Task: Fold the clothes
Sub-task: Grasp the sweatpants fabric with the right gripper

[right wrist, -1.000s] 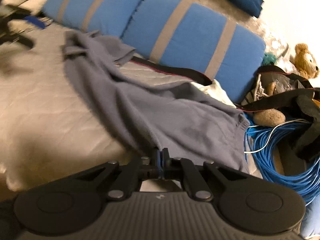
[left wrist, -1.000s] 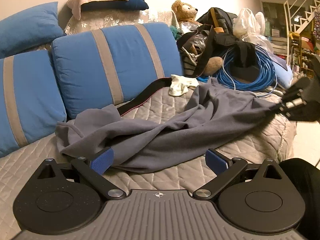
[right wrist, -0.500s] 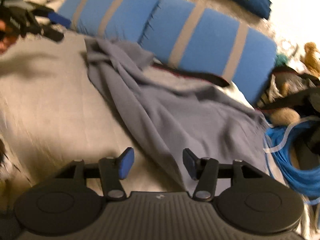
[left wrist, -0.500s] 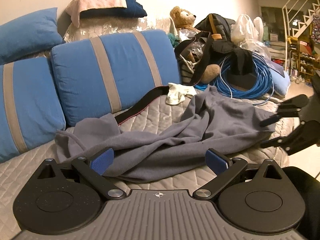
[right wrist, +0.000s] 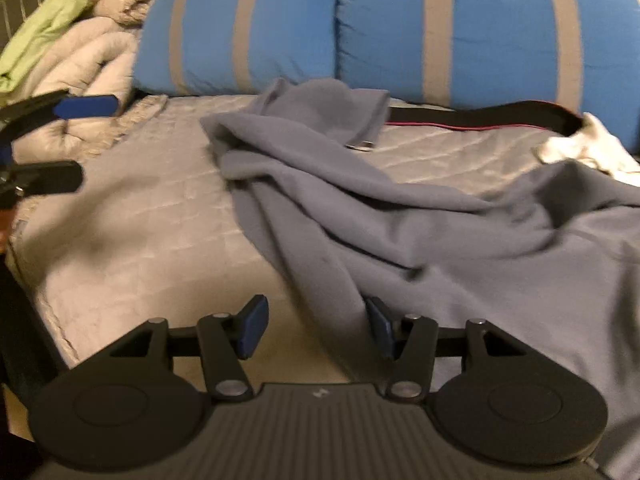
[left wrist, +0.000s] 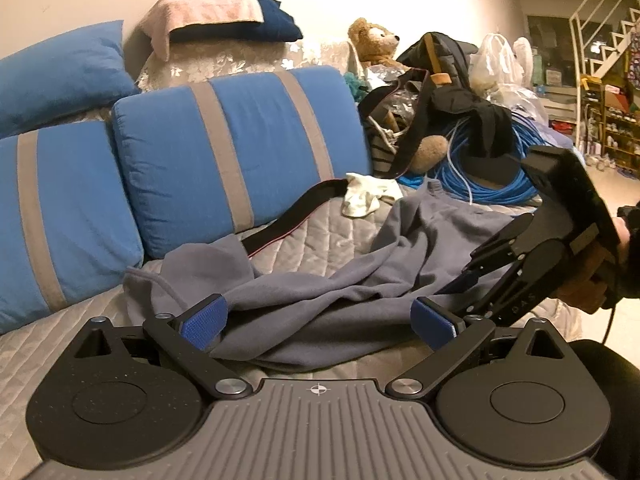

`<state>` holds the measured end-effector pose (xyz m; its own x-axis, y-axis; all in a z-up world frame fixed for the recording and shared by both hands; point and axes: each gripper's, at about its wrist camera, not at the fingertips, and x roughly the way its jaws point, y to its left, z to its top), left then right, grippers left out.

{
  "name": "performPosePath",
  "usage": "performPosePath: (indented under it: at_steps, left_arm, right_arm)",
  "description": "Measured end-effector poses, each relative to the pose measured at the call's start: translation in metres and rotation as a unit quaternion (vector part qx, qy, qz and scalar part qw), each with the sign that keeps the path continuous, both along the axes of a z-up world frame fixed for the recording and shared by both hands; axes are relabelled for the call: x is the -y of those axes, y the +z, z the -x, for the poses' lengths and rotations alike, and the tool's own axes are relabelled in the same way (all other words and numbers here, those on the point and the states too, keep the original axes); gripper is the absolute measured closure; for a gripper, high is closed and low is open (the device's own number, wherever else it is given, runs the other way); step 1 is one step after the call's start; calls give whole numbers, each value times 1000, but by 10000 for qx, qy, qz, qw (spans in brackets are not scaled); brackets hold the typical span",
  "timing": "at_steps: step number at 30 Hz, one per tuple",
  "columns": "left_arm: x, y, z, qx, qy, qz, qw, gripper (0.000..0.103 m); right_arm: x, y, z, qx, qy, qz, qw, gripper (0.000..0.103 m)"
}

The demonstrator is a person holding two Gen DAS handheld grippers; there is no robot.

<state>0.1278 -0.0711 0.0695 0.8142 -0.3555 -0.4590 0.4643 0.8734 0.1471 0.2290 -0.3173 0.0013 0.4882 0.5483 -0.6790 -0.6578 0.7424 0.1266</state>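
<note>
**Right claw lets go of the hem and is moving in closer**

Nearest the lens, the left claw is hanging wide, both pads just short of the garment, gripping nothing, as it was 1 second ago. The right claw is the change: 1 second ago it was pinched on the grey edge, and now it is spread wide and empty, with a fold lying between its pads. The garment is lying rumpled across the sofa seat, reaching back to the cushions. Folding is likely restarting with a new grip; nothing is flattened yet.
</note>
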Motion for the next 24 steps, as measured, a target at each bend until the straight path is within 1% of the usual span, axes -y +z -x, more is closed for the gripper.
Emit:
performPosePath:
  at_steps: [4,5,6,10,11,12,15,18,20,22,23,24]
  left_arm:
    - [-13,-6,-8,-96,223,-38,9997,2]
    - [-18,-7,-9,-110,296,-41,9995,2]
    - [-23,-7,-9,-111,356,-25,9993,2]
    - [-44,-7,-11,-115,559,65,9984,2]
    - [-48,-7,-11,-129,601,92,9981,2]
    - [-52,-7,-12,-144,642,120,9978,2]
    - [-59,-7,-14,-205,737,190,9969,2]
    - [-61,-6,-15,-218,726,203,9969,2]
    - [-60,-5,-16,-222,713,189,9970,2]
    - [-59,-8,-18,-240,719,164,9970,2]
    - [-60,-8,-19,-250,738,173,9968,2]
    - [-61,-7,-20,-260,761,184,9966,2]
  right_arm:
    - [-19,0,4,28,298,18,9996,40]
    - [-23,0,5,35,372,23,9993,42]
    - [-28,0,5,42,446,27,9990,46]
    - [-32,-2,-3,-18,241,-247,9994,44]
    - [-33,-3,-5,-33,189,-316,9993,42]
    - [-33,-3,-7,-48,137,-385,9992,42]
    - [-36,-4,-14,-93,-20,-592,9982,42]
    - [-39,-6,-20,-139,-176,-798,9966,43]
    - [-41,-7,-25,-169,-280,-935,9951,46]
    - [-43,-8,-29,-199,-385,-1072,9933,62]
    - [-44,-8,-31,-214,-437,-1140,9923,90]
    - [-44,-8,-33,-229,-489,-1208,9912,103]
